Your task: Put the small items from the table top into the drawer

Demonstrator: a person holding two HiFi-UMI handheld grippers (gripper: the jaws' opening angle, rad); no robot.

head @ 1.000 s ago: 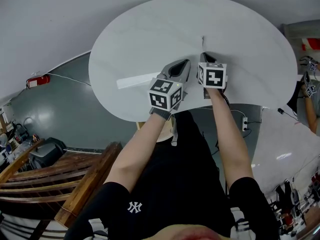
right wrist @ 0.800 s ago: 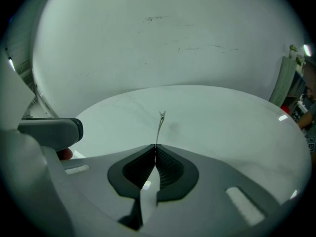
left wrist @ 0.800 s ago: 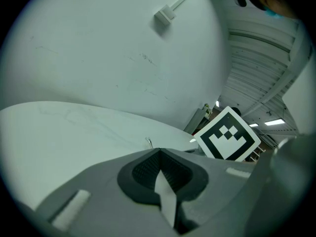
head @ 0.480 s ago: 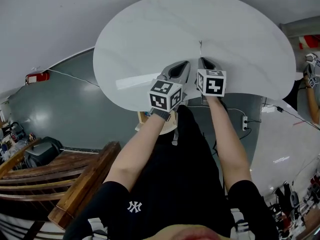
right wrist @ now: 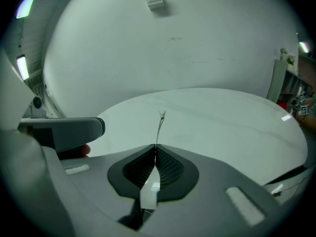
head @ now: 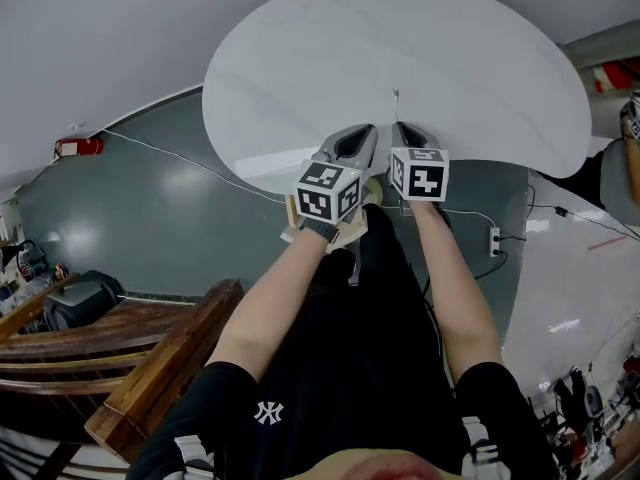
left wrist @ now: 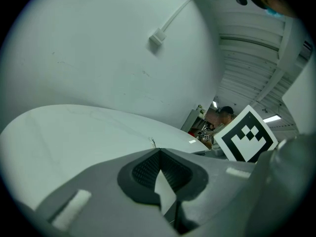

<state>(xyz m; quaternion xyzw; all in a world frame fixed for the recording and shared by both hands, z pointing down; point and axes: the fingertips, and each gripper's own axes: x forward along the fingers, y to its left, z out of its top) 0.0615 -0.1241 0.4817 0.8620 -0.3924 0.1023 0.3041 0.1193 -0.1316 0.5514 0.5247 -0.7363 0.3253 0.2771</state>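
Desk: a round white desk [head: 300, 78] with a smooth, faintly veined top; I see no loose item lying on the part my views show.
Right gripper: my right gripper [head: 398, 126] sits at the desk's near edge, with its marker cube facing up.
Right fingers: closed tight on a thin, silvery metal sliver [head: 396, 98], clamped at its lower end.
Task thing: in the right gripper view the thin metal sliver [right wrist: 160, 127] sticks out past the right gripper [right wrist: 155, 147] tips. It points toward the desk's middle [right wrist: 222, 117], over the part just inside the near edge. I cannot tell what kind of item it is.
Left gripper: my left gripper [head: 372, 128] is just beside the right one, also at the near edge and angled slightly toward it.
Left fingers: in the left gripper view the left gripper [left wrist: 159, 151] has its tips pressed together, and I see nothing gripped. A tiny metal glint shows just past them over the desk [left wrist: 74, 137].
Drawer: a pale wooden piece [head: 352, 230], probably the drawer, shows below the desk's near edge, under my left hand. I cannot see what it holds.
Floor: a dark grey-green floor [head: 150, 218] surrounds the desk.
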